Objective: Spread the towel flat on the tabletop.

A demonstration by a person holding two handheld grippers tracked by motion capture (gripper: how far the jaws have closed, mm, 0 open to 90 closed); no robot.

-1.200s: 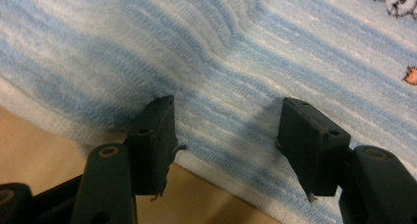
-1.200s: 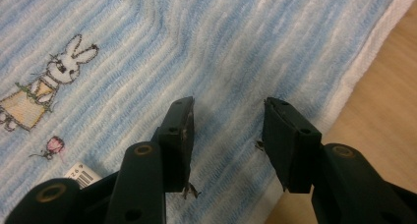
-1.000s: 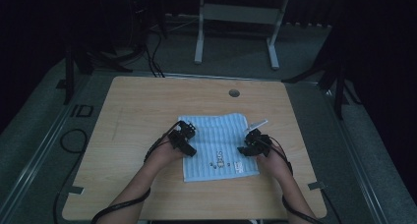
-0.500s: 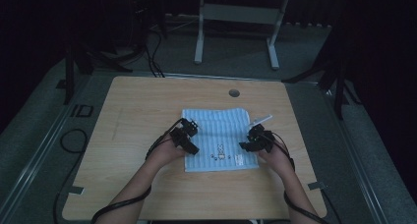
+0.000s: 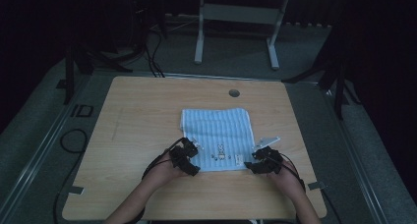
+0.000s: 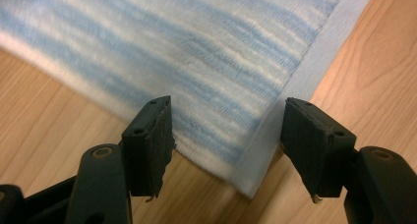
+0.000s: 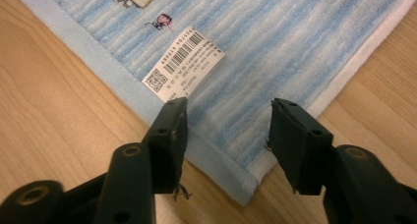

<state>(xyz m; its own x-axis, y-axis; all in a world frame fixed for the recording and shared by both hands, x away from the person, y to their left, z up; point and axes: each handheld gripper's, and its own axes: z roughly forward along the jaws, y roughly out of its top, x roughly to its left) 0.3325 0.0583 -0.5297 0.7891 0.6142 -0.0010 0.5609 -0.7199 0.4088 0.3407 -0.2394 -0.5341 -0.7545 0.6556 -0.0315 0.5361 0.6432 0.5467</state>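
A blue-and-white striped towel [image 5: 216, 135] lies flat in the middle of the wooden table [image 5: 137, 121], with a small embroidered figure and a white barcode label [image 7: 184, 67] near its front edge. My left gripper [image 5: 189, 157] stands open over the towel's front left corner [image 6: 246, 180], one jaw on each side of it. My right gripper [image 5: 253, 166] stands open over the front right corner [image 7: 246, 184]. Neither holds the cloth.
A round cable hole [image 5: 234, 93] sits near the table's far edge. A small white piece [image 5: 269, 140] lies just right of the towel. Beyond the table stands a grey metal frame [image 5: 236, 17] on the dark floor, with cables [image 5: 147, 52] at the left.
Both grippers have pulled back toward the table's front edge, dragging the towel flat and longer toward the person, then let its front corners go.
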